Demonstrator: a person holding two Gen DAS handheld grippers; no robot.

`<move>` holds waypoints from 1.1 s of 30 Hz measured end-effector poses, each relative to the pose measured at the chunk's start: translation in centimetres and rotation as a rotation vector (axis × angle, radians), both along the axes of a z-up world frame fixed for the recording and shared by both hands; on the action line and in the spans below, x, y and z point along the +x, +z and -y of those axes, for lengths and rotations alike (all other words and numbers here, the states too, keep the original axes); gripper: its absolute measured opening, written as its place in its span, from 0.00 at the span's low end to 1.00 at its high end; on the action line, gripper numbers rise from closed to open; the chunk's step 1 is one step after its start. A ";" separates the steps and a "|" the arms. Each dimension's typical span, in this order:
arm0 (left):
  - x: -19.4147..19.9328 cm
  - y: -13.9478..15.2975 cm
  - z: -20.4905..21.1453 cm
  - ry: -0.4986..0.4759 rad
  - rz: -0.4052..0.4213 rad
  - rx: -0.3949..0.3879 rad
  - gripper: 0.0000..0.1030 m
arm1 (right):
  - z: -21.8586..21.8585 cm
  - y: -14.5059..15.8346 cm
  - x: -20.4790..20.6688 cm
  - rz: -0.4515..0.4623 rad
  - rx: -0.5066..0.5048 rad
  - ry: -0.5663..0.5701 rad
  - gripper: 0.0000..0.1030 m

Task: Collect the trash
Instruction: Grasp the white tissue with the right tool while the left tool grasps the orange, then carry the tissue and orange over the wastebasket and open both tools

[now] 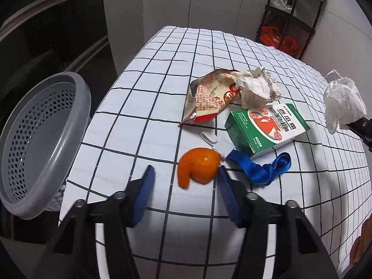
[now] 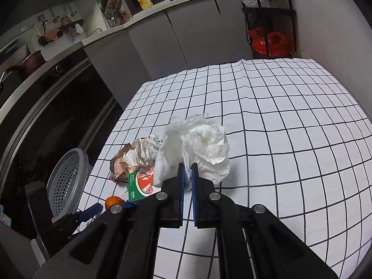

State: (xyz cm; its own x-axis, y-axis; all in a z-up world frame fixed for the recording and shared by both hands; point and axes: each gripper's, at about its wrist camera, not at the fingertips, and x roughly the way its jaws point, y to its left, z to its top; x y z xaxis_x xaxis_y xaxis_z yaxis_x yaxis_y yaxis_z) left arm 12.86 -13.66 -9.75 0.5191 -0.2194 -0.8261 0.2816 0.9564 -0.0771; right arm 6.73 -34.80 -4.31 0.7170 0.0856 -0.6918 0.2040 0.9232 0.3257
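Left gripper point(image 1: 184, 174) was open, its blue pads either side of the orange peel point(image 1: 197, 168), not yet closed on it. Right gripper point(image 2: 187, 171) was clamped on a crumpled white tissue point(image 2: 200, 148), held up above the checked tablecloth point(image 2: 290, 127). Step looked like pick-up: left needed to close on the peel, right to carry the tissue to the grey perforated basket point(image 1: 44, 139), which sat off the table edge, left of the peel. Beyond the peel: blue strap point(image 1: 260, 169), green carton point(image 1: 267, 130), snack wrapper point(image 1: 209, 95), crumpled paper point(image 1: 255, 86). Basket bottom was partly hidden; the small white piece point(image 1: 209, 138) was unidentifiable.
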 end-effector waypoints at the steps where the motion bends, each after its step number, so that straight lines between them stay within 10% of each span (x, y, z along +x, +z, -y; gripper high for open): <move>1: -0.1 0.1 0.0 -0.007 0.005 -0.001 0.29 | 0.0 0.0 0.0 -0.001 0.000 0.001 0.06; 18: -3.4 5.6 -3.2 -0.021 0.145 -0.003 0.19 | -2.1 1.2 -0.6 0.034 -0.001 0.059 0.06; 33: -2.6 10.0 -15.5 0.120 0.227 0.037 0.19 | -15.0 2.4 1.5 0.053 0.055 0.262 0.06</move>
